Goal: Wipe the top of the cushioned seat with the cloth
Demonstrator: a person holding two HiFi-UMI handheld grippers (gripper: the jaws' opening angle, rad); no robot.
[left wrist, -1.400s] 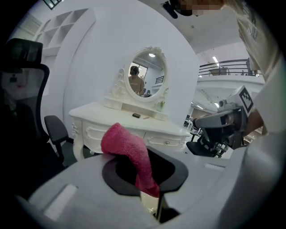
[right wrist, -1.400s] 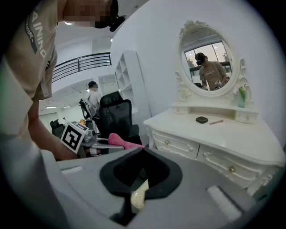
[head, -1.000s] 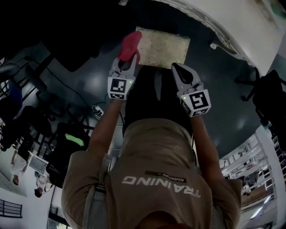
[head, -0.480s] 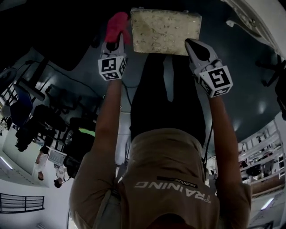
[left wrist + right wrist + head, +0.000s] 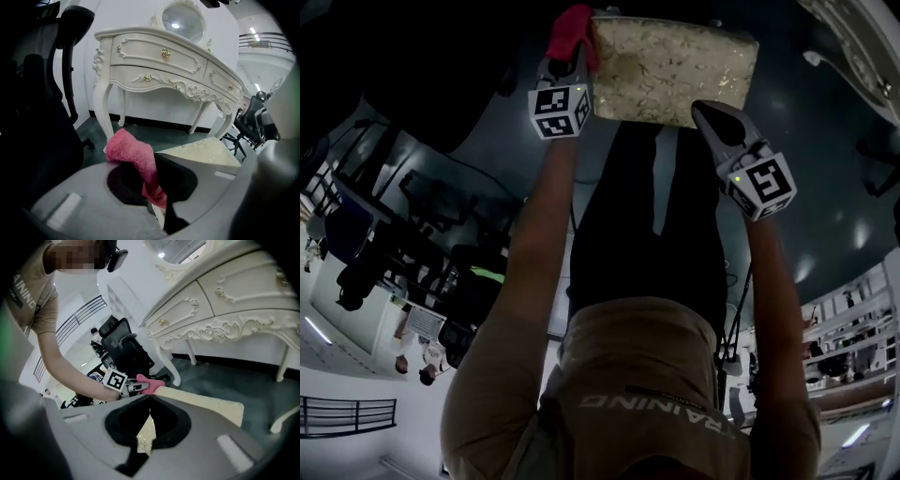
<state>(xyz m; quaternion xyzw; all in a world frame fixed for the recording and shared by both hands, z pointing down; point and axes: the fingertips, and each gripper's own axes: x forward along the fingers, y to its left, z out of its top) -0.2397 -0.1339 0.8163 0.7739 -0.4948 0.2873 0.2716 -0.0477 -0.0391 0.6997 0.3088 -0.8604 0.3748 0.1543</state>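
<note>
The cushioned seat [image 5: 675, 67], a pale cream pad with a leaf pattern, lies low over the dark floor at the top of the head view. My left gripper [image 5: 569, 56] is shut on a pink cloth [image 5: 570, 30] at the seat's left edge, near its far corner. In the left gripper view the cloth [image 5: 133, 157] bunches above the jaws, and the seat [image 5: 204, 151] lies just right of it. My right gripper [image 5: 705, 111] is shut and empty at the seat's near edge, toward its right end. The seat [image 5: 208, 404] also fills the right gripper view past the closed jaws.
A white carved dressing table [image 5: 164, 63] with drawers and an oval mirror stands just behind the seat. A black office chair [image 5: 51, 93] stands to the left of it. More chairs and desks [image 5: 384, 234] crowd the far left.
Both grippers have reached farther out. The left one, with the cloth, now sits by the seat's far left corner. The right one has shifted right along the near edge.
</note>
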